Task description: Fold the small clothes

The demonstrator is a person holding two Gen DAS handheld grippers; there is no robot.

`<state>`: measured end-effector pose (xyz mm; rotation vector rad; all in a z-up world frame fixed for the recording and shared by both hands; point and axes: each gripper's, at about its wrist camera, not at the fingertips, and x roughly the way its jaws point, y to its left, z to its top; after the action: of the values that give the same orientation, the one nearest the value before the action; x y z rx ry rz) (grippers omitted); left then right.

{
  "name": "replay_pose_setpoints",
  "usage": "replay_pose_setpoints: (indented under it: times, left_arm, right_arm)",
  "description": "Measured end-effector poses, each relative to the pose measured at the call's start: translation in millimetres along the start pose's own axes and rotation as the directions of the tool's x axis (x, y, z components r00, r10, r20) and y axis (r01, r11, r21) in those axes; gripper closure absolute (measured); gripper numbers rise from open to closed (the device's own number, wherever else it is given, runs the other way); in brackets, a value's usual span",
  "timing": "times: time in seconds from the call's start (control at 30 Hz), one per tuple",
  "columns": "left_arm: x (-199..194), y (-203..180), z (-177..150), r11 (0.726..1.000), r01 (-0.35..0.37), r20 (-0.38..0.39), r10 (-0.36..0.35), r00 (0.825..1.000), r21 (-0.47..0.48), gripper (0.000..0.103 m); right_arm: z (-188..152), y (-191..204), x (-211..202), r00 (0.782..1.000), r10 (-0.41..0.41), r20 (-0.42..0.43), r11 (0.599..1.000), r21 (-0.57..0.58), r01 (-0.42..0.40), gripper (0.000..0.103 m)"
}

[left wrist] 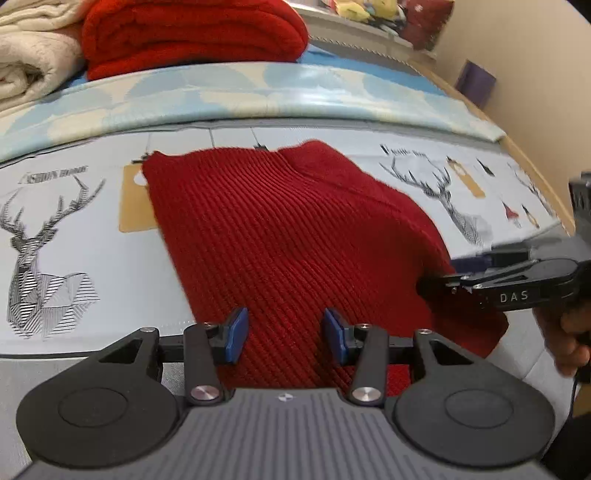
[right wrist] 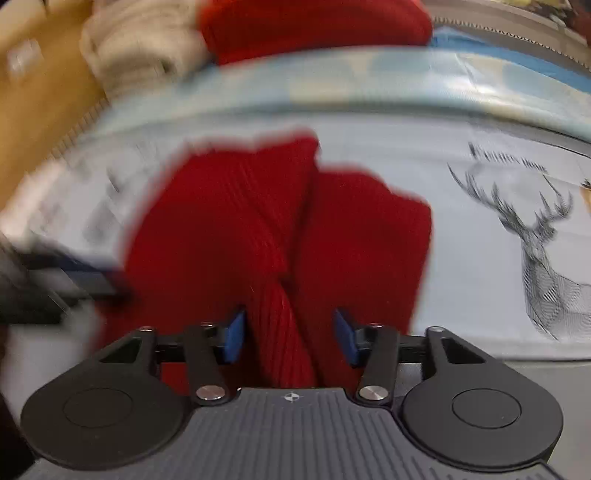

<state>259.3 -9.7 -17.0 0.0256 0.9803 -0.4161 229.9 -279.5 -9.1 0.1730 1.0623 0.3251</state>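
A red ribbed knit garment (left wrist: 280, 236) lies on the deer-print sheet (left wrist: 55, 229), partly folded, with a second layer lapped over on its right side. My left gripper (left wrist: 286, 334) hovers over its near edge, blue pads apart, with fabric showing below the gap. My right gripper (left wrist: 454, 275) comes in from the right at the garment's right edge. In the blurred right wrist view, my right gripper (right wrist: 291, 336) is open, and a raised ridge of the red garment (right wrist: 240, 229) runs between its pads without being pinched. The left gripper (right wrist: 92, 277) shows as a dark blur at the left.
A folded red blanket (left wrist: 192, 33) and a cream blanket (left wrist: 33, 55) are stacked at the far side of the bed. A pale blue patterned cover (left wrist: 258, 92) crosses behind the garment. A person's hand (left wrist: 565, 332) holds the right gripper. The wooden bed frame (left wrist: 532, 162) runs along the right.
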Motion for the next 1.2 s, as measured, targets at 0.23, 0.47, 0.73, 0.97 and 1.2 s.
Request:
replay_pose_setpoints:
  times: [0.23, 0.47, 0.73, 0.97, 1.2]
  left_arm:
    - [-4, -16, -13, 0.995, -0.026, -0.105, 0.036, 0.994, 0.094, 0.052]
    - [-15, -36, -28, 0.980, -0.146, -0.073, 0.156, 0.985, 0.135, 0.043]
    - [-59, -62, -25, 0.951, -0.309, 0.157, 0.300, 0.941, 0.032, 0.012]
    - [-88, -78, -10, 0.922, -0.378, 0.275, 0.386, 0.881, -0.084, 0.003]
    - [-118, -88, 12, 0.897, -0.387, 0.204, 0.428, 0.880, -0.213, 0.001]
  right_arm:
    - [-4, -1, -6, 0.999, -0.032, -0.031, 0.999, -0.014, 0.032, 0.045]
    - [-13, 6, -12, 0.994, -0.101, -0.039, 0.995, 0.016, 0.102, 0.034]
    - [-12, 26, -62, 0.949, -0.240, 0.205, 0.970, 0.008, 0.243, 0.026]
    - [-9, 32, -106, 0.899, -0.267, 0.348, 0.963, 0.075, 0.257, 0.017]
    - [5, 43, -138, 0.891, -0.338, 0.303, 0.937, 0.196, 0.289, 0.008]
